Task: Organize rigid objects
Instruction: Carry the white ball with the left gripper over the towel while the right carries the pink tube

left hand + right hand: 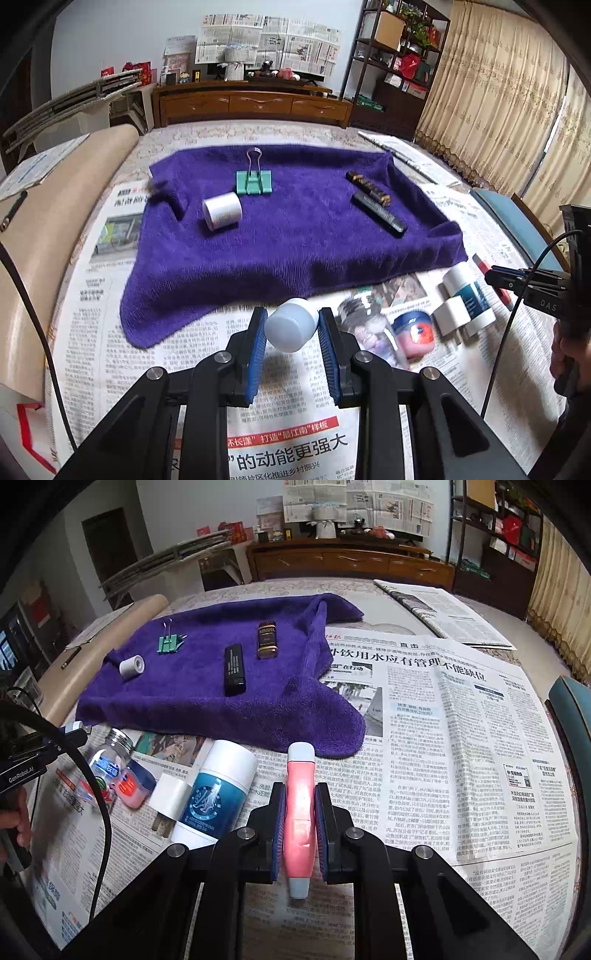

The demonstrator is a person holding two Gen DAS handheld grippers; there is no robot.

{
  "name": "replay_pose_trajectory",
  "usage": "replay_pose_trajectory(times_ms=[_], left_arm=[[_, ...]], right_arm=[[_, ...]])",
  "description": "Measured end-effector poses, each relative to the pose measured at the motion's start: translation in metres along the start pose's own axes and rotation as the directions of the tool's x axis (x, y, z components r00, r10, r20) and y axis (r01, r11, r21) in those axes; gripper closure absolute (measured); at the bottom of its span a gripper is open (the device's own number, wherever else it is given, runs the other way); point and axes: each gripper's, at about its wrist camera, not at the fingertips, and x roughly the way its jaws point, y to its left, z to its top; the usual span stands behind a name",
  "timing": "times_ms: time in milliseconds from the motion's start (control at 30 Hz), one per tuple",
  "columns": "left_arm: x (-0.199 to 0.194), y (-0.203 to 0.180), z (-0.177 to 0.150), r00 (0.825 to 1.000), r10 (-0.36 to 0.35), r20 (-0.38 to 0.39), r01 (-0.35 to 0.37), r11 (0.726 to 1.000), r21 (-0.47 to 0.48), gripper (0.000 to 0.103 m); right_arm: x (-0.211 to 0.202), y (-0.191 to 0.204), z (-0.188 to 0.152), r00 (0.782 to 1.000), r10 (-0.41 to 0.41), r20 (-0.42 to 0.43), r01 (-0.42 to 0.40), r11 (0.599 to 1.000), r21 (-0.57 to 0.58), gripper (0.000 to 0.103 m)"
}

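On the purple towel [295, 229], from left to right, are laid a white roll [221, 211], a green binder clip [254, 181], a black lighter [380, 214] and an amber bottle [369, 187]. A pale blue bottle [291, 325] is gripped in the left tool [291, 328] above the newspaper-covered counter [184, 354]. A pink tube [300, 812] is clamped in the right tool [300, 812], with a teal-labelled tube [214, 794] lying just to its left.

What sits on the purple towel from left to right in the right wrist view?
White roll → green binder clip → black rectangular case → small amber bottle, all lying apart from one another on the purple towel.
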Motion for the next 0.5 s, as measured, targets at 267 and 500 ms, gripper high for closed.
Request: replay_pose_trajectory(times_ms=[267, 500], left_arm=[[-0.004, 0.008, 0.027, 1.000, -0.002, 0.025, 0.002, 1.000, -0.009, 0.076], [0.016, 0.018, 0.058, 1.000, 0.003, 0.026, -0.003, 1.000, -0.016, 0.076]], right_arm=[[-0.003, 0.004, 0.035, 0.999, 0.036, 0.038, -0.037, 0.999, 0.012, 0.087], [0.011, 0.018, 0.085, 0.999, 0.038, 0.036, -0.037, 0.998, -0.048, 0.087]])
